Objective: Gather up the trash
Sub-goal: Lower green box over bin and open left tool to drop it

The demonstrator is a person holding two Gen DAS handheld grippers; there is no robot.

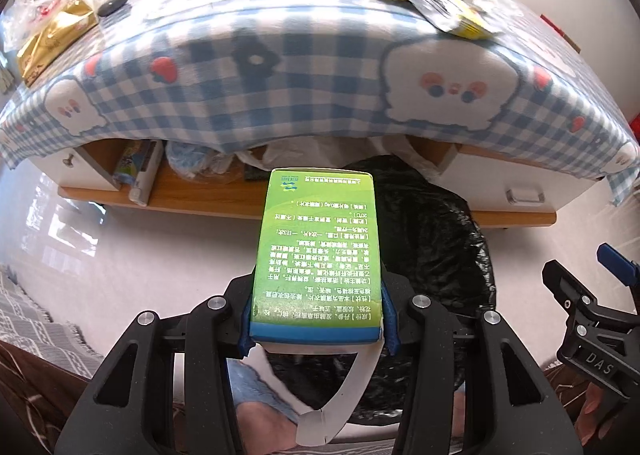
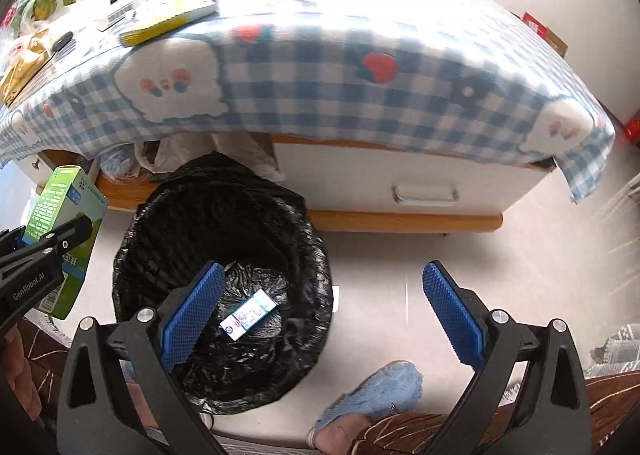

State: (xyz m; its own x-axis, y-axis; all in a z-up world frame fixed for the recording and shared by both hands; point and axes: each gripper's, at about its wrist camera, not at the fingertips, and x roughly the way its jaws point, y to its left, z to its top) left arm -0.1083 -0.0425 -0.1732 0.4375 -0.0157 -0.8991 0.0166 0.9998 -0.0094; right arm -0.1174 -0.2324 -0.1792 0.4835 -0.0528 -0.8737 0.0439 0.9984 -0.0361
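Pale glossy floor is stretching out beneath a low table (image 2: 400, 175) that is wearing a blue-and-white checked cloth (image 1: 320, 95), with wrappers and packets (image 1: 440, 7) lying scattered on top, well ahead of both tongs. Below and just ahead of the tongs, a bin lined with a black bag (image 2: 224, 255) is standing on the floor against the table's front.

The left gripper (image 1: 316, 319) is pinching a green carton (image 1: 316, 247) by its blue lower end, the carton standing up between the blue pads and reaching forward over the bin's near rim; one white flap is hanging loose under it. From the right wrist view the same carton is showing off to the left of the right tongs, level with the bin's left edge.

The right gripper (image 2: 320, 311) is holding its jaws spread wide with nothing between them, its left pad hanging over the bin's mouth. A small white and blue box (image 2: 248, 313) is lying inside on the liner, just right of that pad. A blue slipper (image 2: 372, 391) is resting on the floor beneath the right tongs.
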